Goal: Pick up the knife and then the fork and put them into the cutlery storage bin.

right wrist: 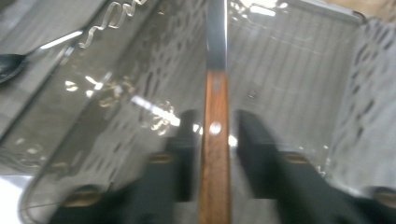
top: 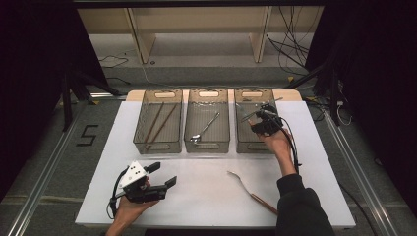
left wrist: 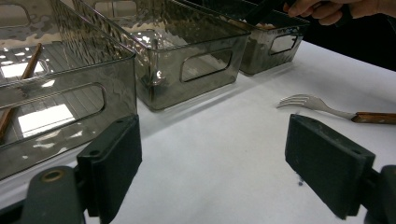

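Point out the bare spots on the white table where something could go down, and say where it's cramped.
Widest bare patch: the white table between the left gripper and the fork, in front of the three bins. Narrower strips run left of the chopstick bin and right of the right bin. It is cramped in that right bin, where the right gripper has a wooden-handled utensil between its jaws.

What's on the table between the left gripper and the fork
Nothing: the left gripper view shows bare white table between the left gripper and the fork.

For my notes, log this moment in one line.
right gripper: over right bin, wood-handled utensil between parted jaws | left gripper: open, idle | fork: on table
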`<state>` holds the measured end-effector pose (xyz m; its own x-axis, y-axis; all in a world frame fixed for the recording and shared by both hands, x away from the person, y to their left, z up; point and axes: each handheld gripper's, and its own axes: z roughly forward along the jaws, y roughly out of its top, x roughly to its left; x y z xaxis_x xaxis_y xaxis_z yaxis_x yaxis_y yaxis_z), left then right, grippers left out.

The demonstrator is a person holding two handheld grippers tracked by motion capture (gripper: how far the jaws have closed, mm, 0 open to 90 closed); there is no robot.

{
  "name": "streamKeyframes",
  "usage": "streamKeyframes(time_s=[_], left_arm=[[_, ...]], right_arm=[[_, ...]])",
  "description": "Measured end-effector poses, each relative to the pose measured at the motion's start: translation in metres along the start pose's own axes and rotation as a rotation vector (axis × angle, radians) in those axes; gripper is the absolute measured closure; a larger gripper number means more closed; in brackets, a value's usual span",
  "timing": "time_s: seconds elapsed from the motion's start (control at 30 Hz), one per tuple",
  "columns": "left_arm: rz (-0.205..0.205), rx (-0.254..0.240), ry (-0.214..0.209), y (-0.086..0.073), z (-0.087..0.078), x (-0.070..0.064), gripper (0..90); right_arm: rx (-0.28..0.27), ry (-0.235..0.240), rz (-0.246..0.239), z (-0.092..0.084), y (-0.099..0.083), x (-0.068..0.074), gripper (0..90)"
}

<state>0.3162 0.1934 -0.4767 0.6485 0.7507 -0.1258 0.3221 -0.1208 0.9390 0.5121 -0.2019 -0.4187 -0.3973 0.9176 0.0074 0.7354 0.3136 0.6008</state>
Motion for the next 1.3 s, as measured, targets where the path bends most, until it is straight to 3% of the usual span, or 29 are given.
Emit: streamKeyframes(time_s=[0.1, 0.27, 0.43, 0.63, 0.83, 1.17, 1.3], left_arm=[[0.003, 0.003, 0.0, 0.0, 0.0, 0.0, 18.4], [0.004, 0.003, 0.001, 0.0, 0.0, 0.0, 18.4], [0.004, 0.005, 0.002, 0.0, 0.0, 0.001, 18.4], [0.006, 0.007, 0.002, -0.001, 0.001, 0.001, 18.4], [0.004, 0.002, 0.004, -0.001, 0.001, 0.001, 18.4], [0.0, 0.001, 0.005, -0.001, 0.001, 0.001, 18.4], [0.008, 0.005, 0.002, -0.001, 0.0, 0.001, 18.4]], right_arm=[[-0.001, 0.048, -0.019, -0.003, 0.0, 0.002, 60.9], [-0.027, 0.065, -0.034, -0.013, -0.001, 0.003, 56.2], [-0.075, 0.1, -0.033, -0.027, -0.007, 0.003, 47.5], [-0.139, 0.149, -0.078, -0.05, -0.018, 0.01, 38.1], [-0.168, 0.187, -0.13, -0.069, -0.036, 0.022, 36.5], [-0.238, 0.238, -0.166, -0.093, -0.064, 0.039, 35.9], [-0.229, 0.252, -0.182, -0.097, -0.071, 0.043, 34.6]])
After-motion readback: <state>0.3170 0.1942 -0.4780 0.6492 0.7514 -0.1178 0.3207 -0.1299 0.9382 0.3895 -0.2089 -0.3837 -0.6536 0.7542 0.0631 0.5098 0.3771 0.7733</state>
